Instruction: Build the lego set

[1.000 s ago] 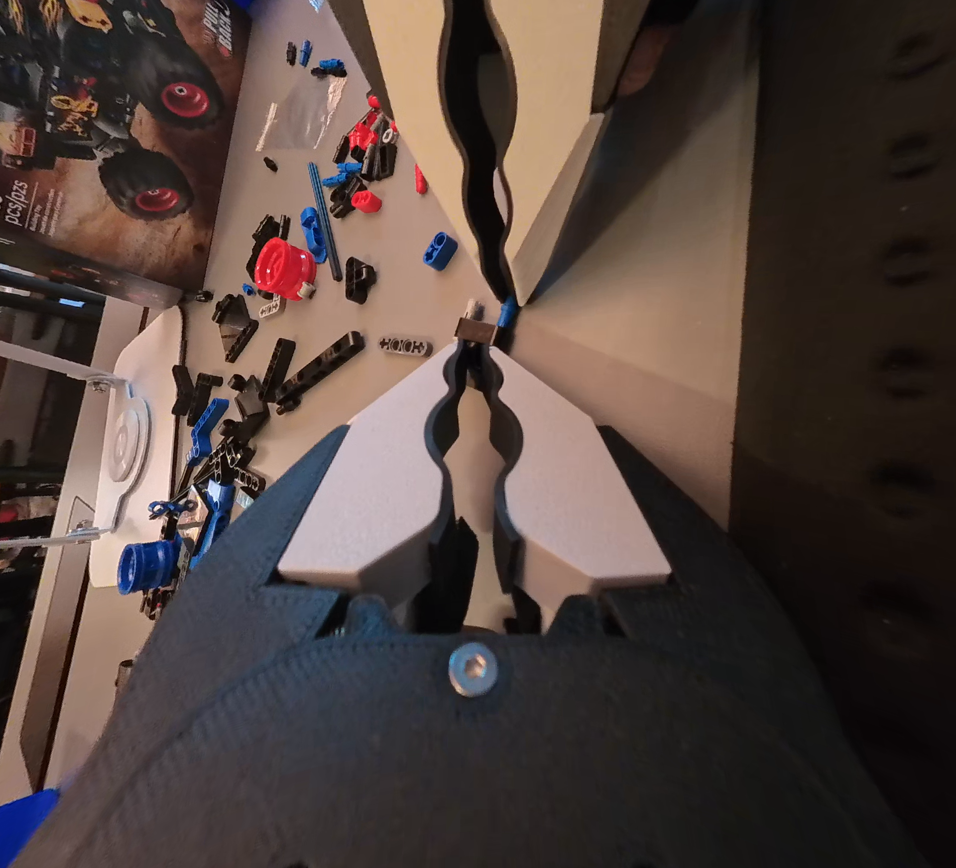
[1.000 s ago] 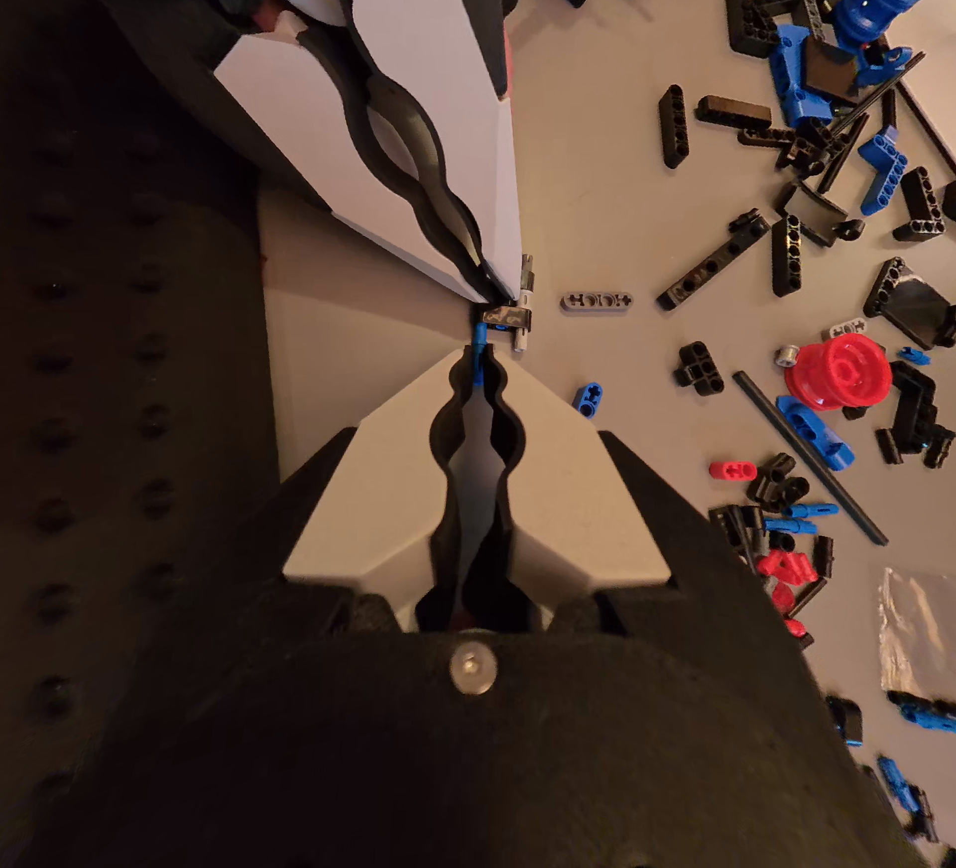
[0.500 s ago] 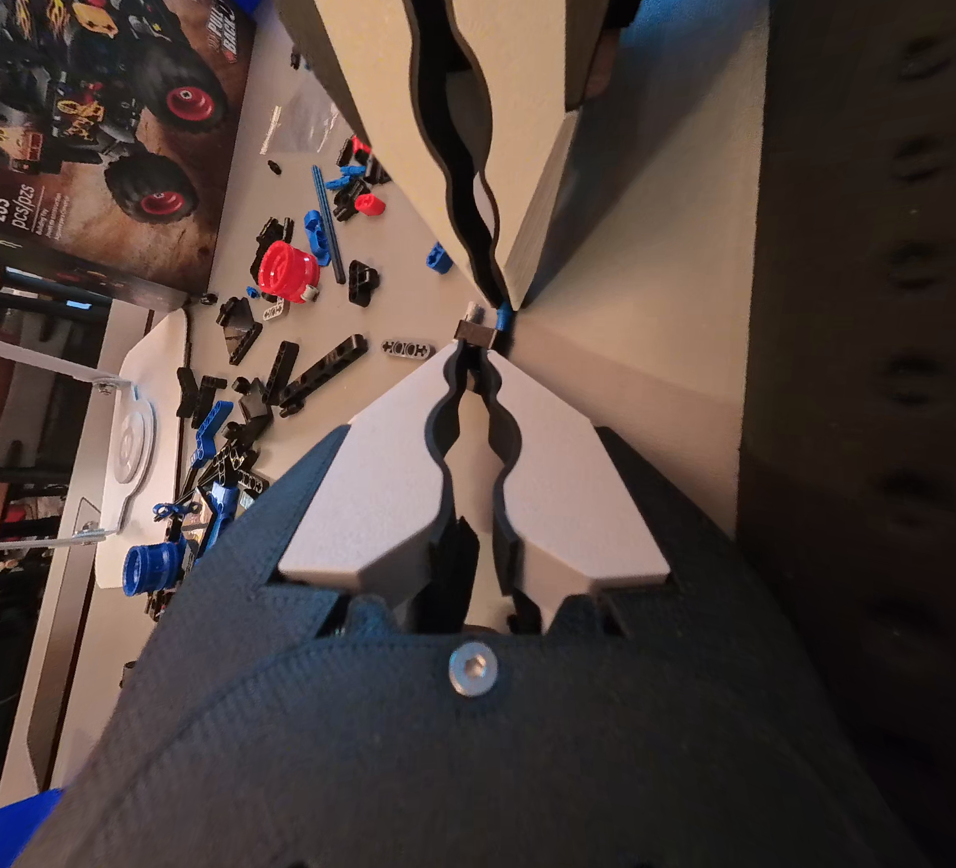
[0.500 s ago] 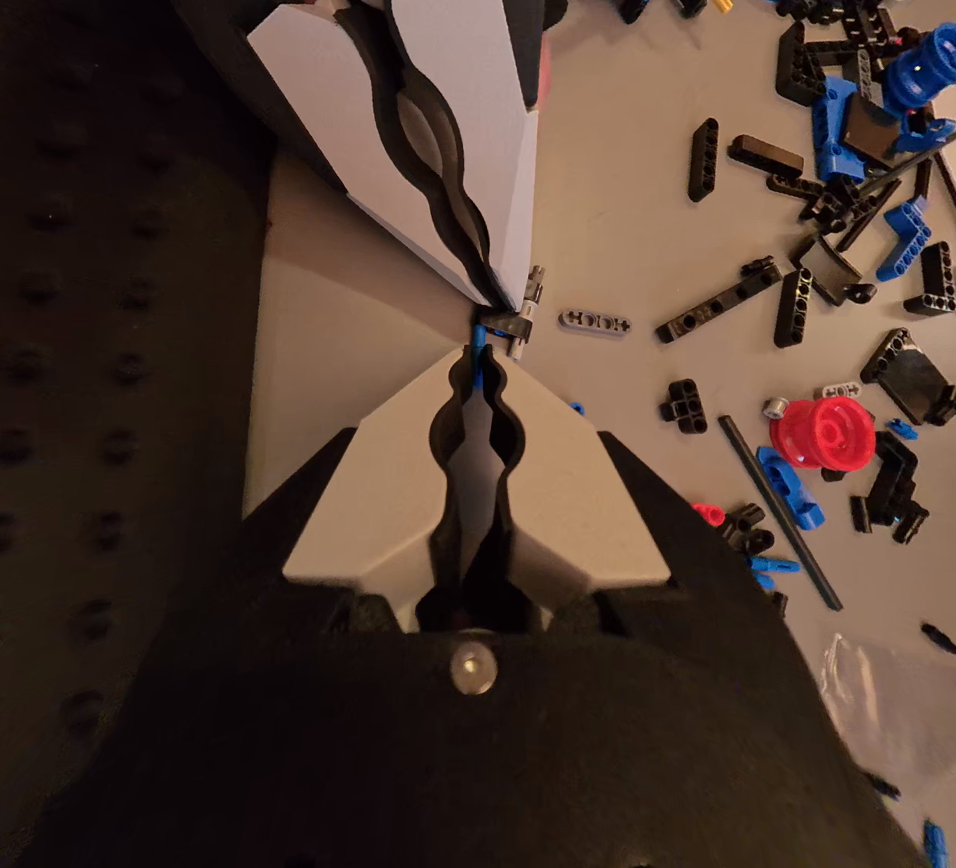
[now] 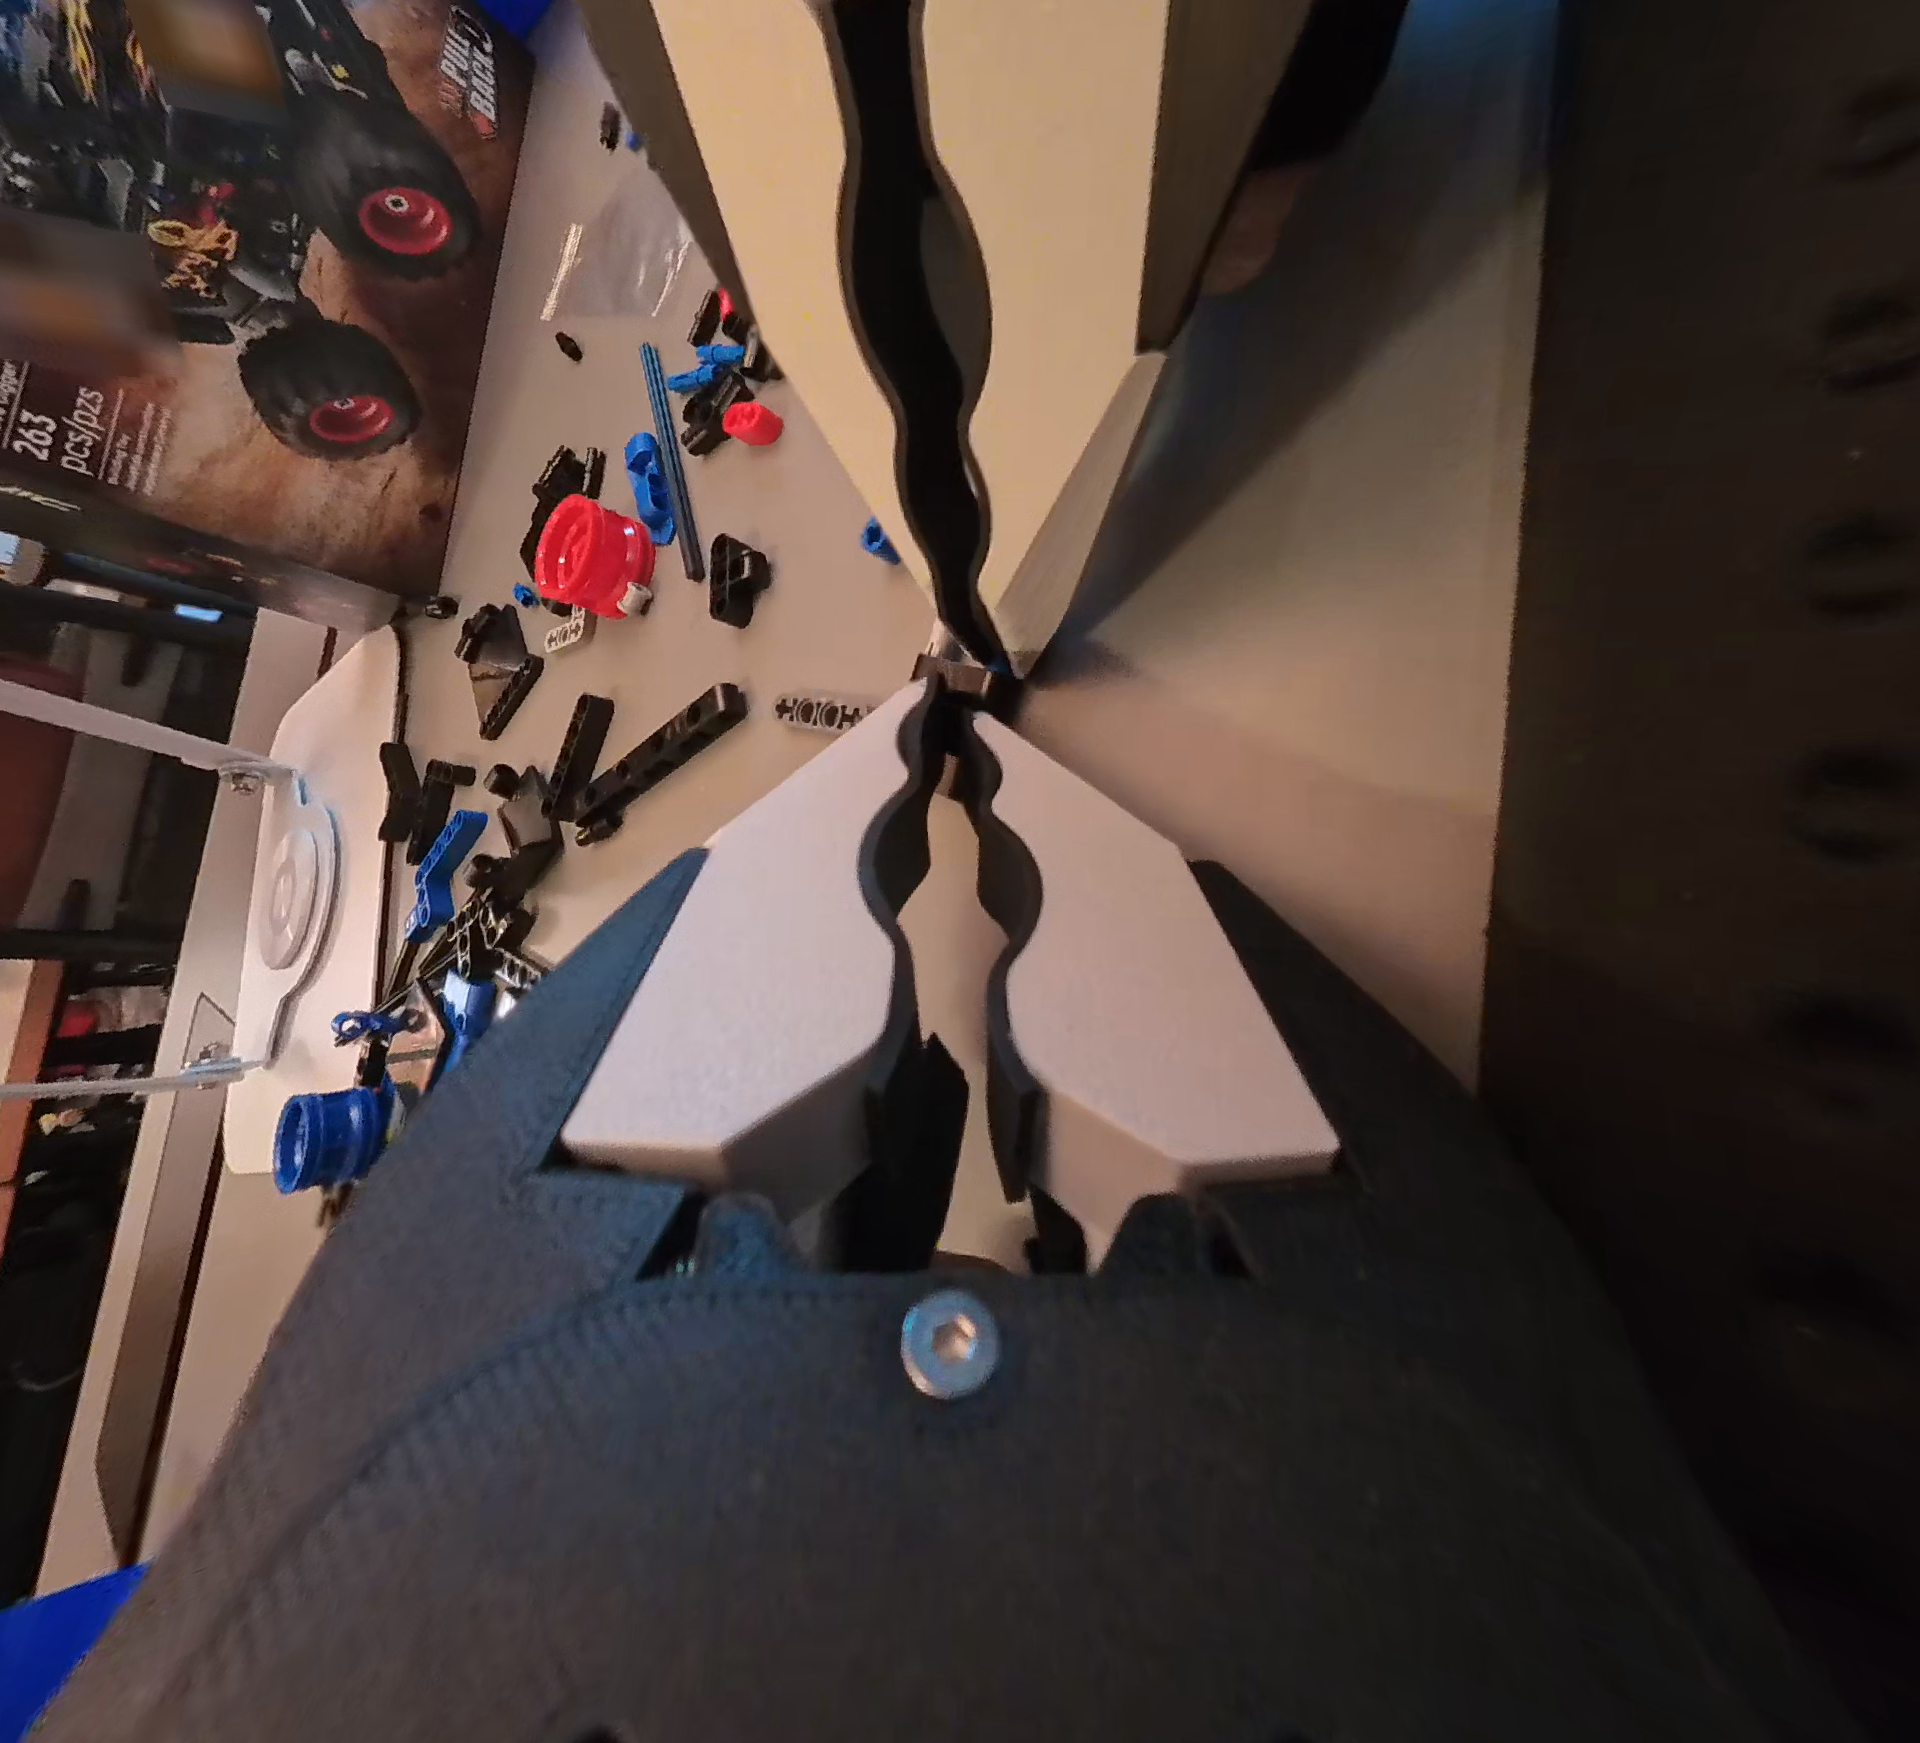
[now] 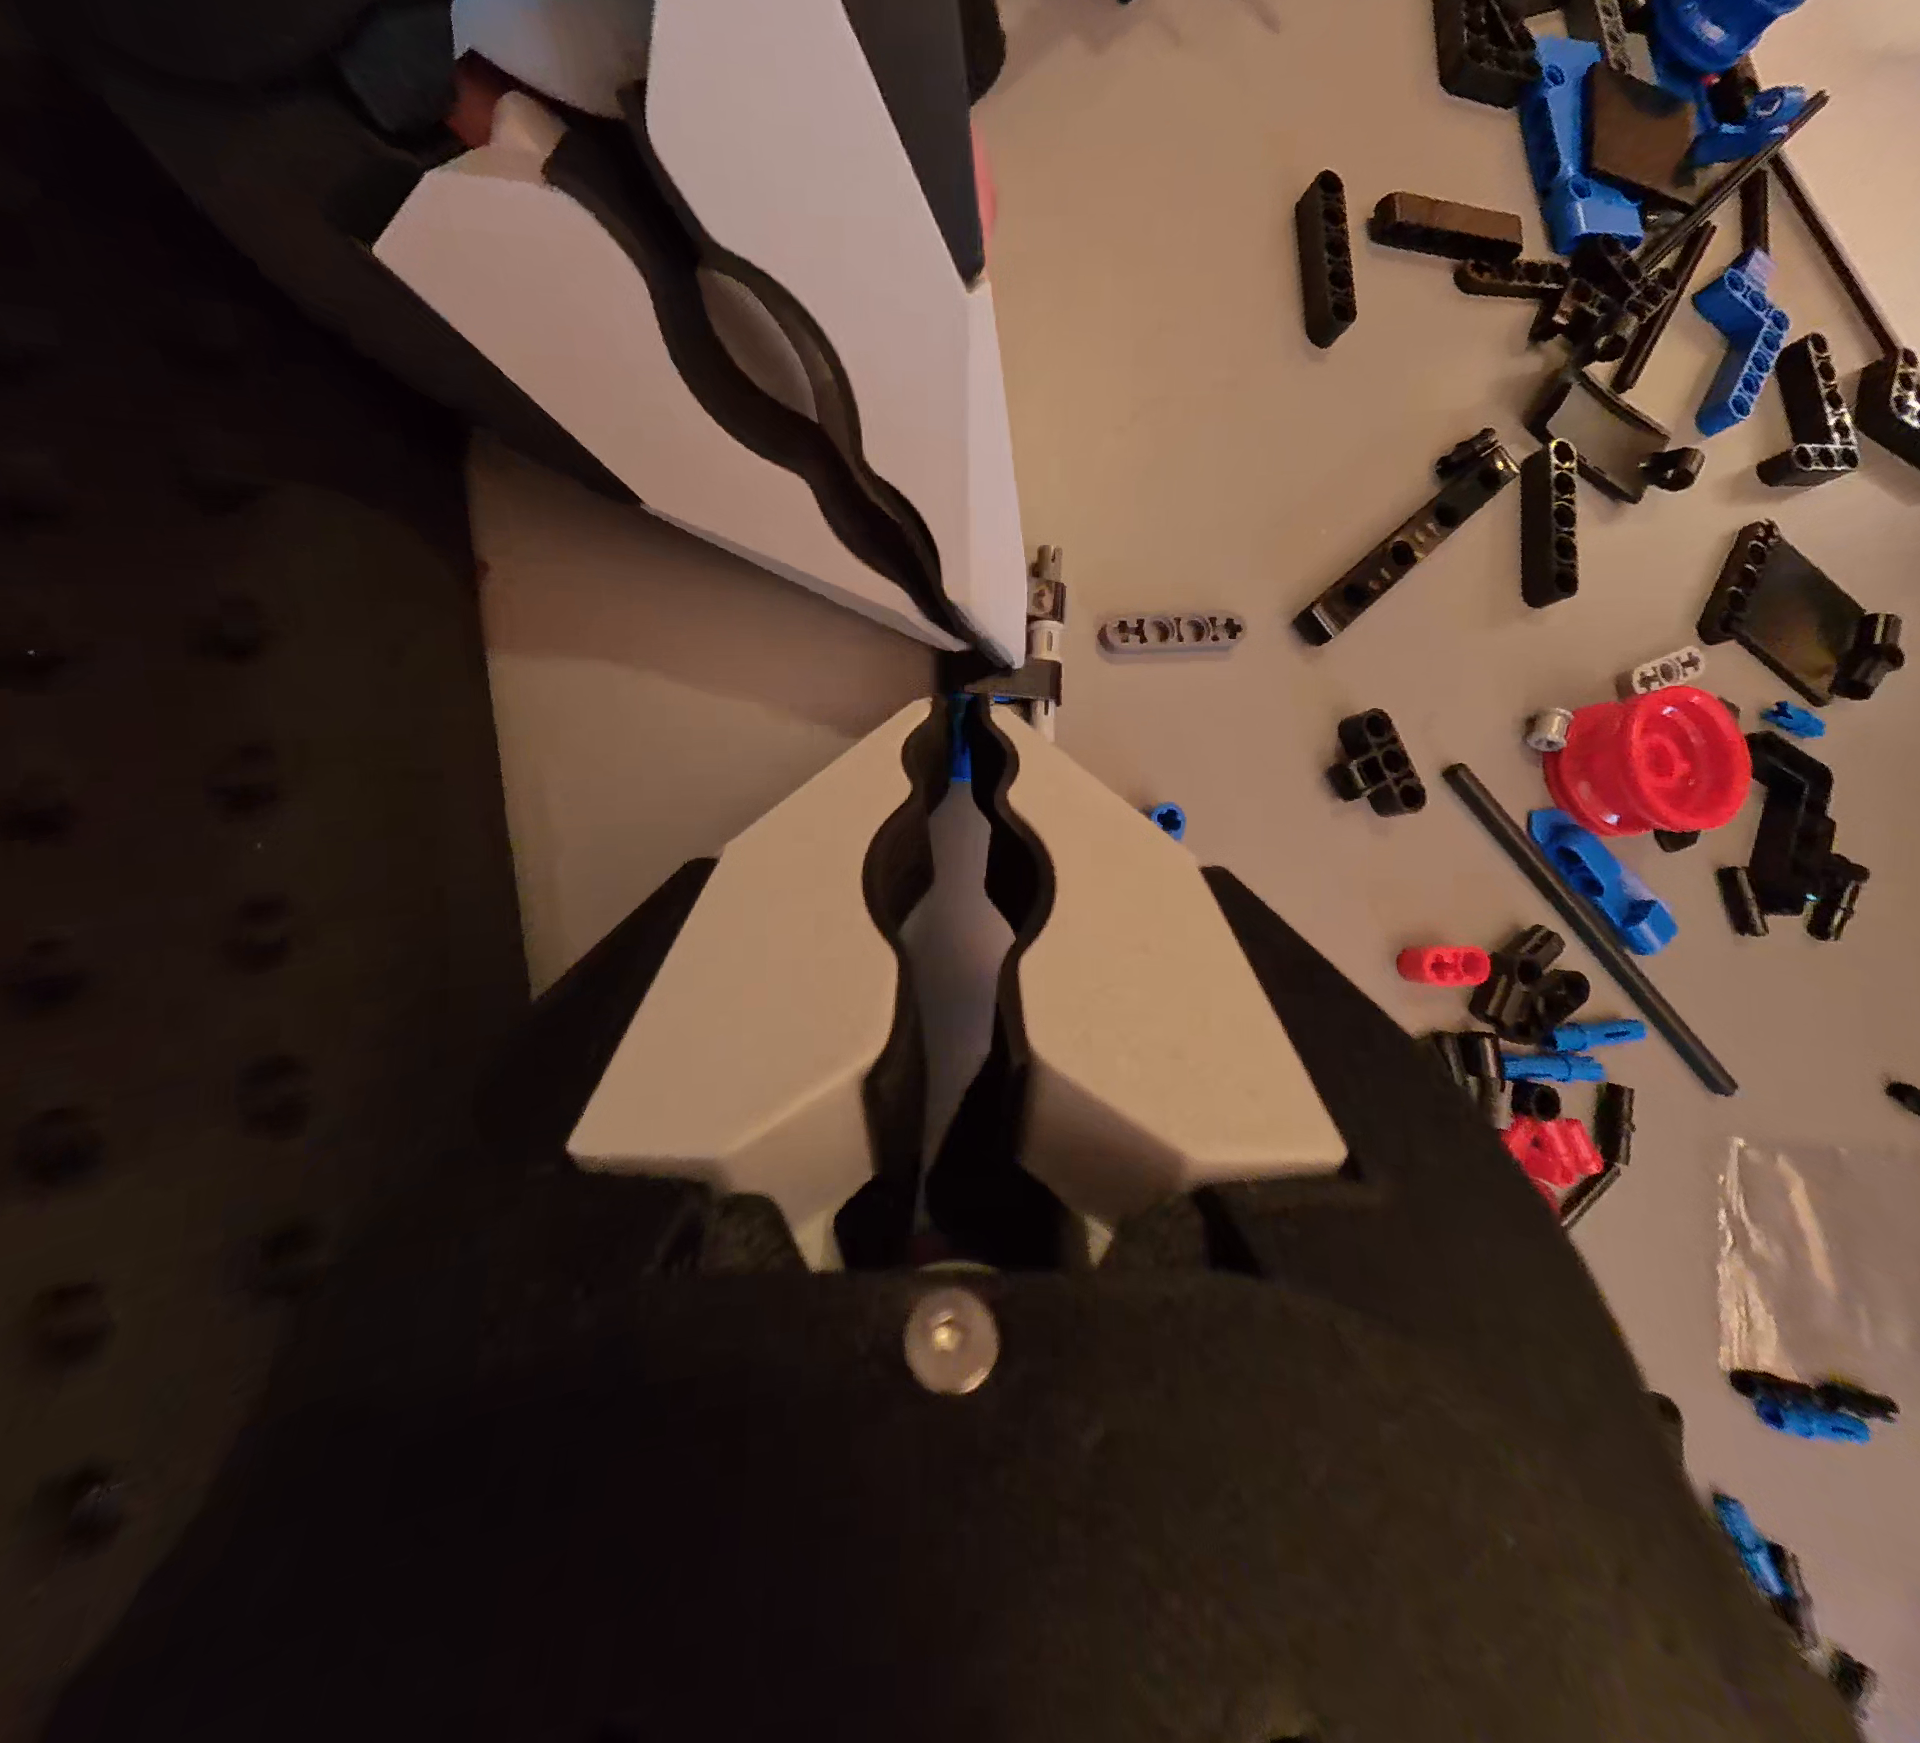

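Both grippers meet tip to tip above the grey table (image 5: 1299,654). My left gripper (image 5: 951,711) is shut on a small black connector (image 5: 961,677) with a grey pin through it. In the right wrist view it reaches in from the upper left (image 6: 987,649); the connector (image 6: 1023,680) and grey pin (image 6: 1047,597) stick out beside its tips. My right gripper (image 6: 966,729) is shut on a blue pin (image 6: 964,748), whose end touches the connector. In the left wrist view the right gripper (image 5: 982,639) comes down from the top, with a sliver of the blue pin (image 5: 997,659) showing.
Loose black, blue and red pieces lie on the table: a red wheel hub (image 6: 1647,763), a thin grey beam (image 6: 1169,631), a black axle (image 6: 1590,930), a blue hub (image 5: 322,1143). The set's box (image 5: 208,239) stands at the far left. A dark studded mat (image 5: 1714,758) borders the table.
The two grippers have pressed closer together. Less of the blue pin shows between the tips than before. Both stay shut on their pieces.
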Demonstrator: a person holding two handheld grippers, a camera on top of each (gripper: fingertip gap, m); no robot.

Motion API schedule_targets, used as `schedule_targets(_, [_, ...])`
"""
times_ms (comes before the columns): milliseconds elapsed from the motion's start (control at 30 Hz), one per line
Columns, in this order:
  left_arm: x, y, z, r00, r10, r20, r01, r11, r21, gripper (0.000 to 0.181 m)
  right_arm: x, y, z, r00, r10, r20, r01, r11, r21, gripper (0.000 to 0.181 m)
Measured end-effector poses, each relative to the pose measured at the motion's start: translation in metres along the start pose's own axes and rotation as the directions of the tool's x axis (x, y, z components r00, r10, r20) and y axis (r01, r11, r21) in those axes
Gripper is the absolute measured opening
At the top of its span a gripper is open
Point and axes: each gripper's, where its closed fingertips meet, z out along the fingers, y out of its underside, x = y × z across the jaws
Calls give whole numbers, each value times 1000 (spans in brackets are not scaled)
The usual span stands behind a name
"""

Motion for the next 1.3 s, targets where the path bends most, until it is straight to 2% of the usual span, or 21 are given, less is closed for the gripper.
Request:
schedule_targets(133, [-3,-1,3,1000,-15,-27,15,1000,3,2,1,2,-3,1000,-12,6,12,1000,19,1])
schedule_targets(300, [-5,-6,3,981,-153,-119,153,988,-9,26,0,7,-10,997,-66,40,66,998,-4,5])
schedule_targets(400, [-1,-7,5,958,-212,-193,210,977,-31,27,2,11,-18,998,-41,39,42,999,-18,7])
schedule_targets(533, [4,-9,5,953,-224,-203,218,975,-52,17,-3,13,-12,999,-32,26,33,999,-36,0])
schedule_targets(700, [6,-3,-5,918,-310,-247,297,951,-90,31,11,13,-17,999,3,-35,-4,999,-43,0])
schedule_targets(833, [9,-2,-8,896,-354,-269,335,935,-118,31,25,21,-38,993,72,-99,-76,996,-36,0])
schedule_targets(967, [36,-21,-15,854,-338,-396,337,939,-75,33,28,37,-65,979,117,-164,-124,992,-30,0])
schedule_targets(1000, [39,-24,-16,855,-316,-412,322,945,-55,28,31,43,-73,973,133,-188,-141,990,-27,0])
schedule_targets(1167, [21,-29,-16,893,-275,-358,299,954,13,35,56,68,-124,920,222,-323,-231,973,11,4])
schedule_targets(1300, [13,-13,-3,926,-234,-297,230,972,-46,41,83,94,-149,878,255,-406,-284,959,-13,8])
